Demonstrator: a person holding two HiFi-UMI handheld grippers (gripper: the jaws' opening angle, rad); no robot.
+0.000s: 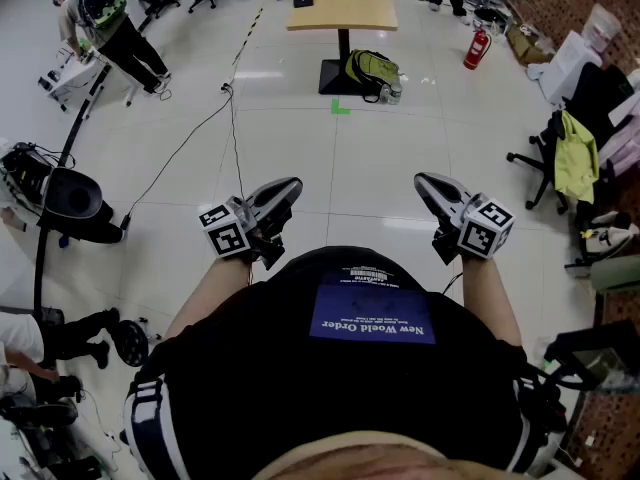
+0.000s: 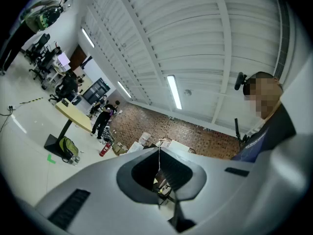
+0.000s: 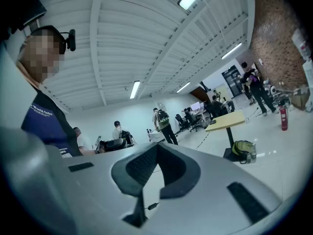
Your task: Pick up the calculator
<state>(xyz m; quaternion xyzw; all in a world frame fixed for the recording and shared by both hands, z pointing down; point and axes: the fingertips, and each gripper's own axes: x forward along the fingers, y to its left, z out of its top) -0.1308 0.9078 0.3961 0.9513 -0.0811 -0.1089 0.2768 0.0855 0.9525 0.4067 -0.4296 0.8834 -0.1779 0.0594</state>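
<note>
A small dark flat object, apparently the calculator [image 1: 303, 1], lies on a light wooden table [image 1: 350, 8] far ahead across the floor. I stand well back from it. My left gripper [image 1: 293, 186] and right gripper [image 1: 422, 181] are held out at waist height, pointing forward over bare floor. Both are shut with nothing between the jaws. In the left gripper view the left gripper [image 2: 159, 148] shows its jaws meeting in a seam, with the table [image 2: 73, 112] far off at left. In the right gripper view the right gripper [image 3: 157, 146] is likewise closed, the table [image 3: 227, 121] distant at right.
A green backpack [image 1: 372, 69] leans at the table's base, with a green tape mark [image 1: 340, 107] in front of it. A red fire extinguisher [image 1: 476, 48] stands to its right. A black cable [image 1: 232, 118] runs across the floor. Chairs with clothes [image 1: 572, 158] line the right; people work at left.
</note>
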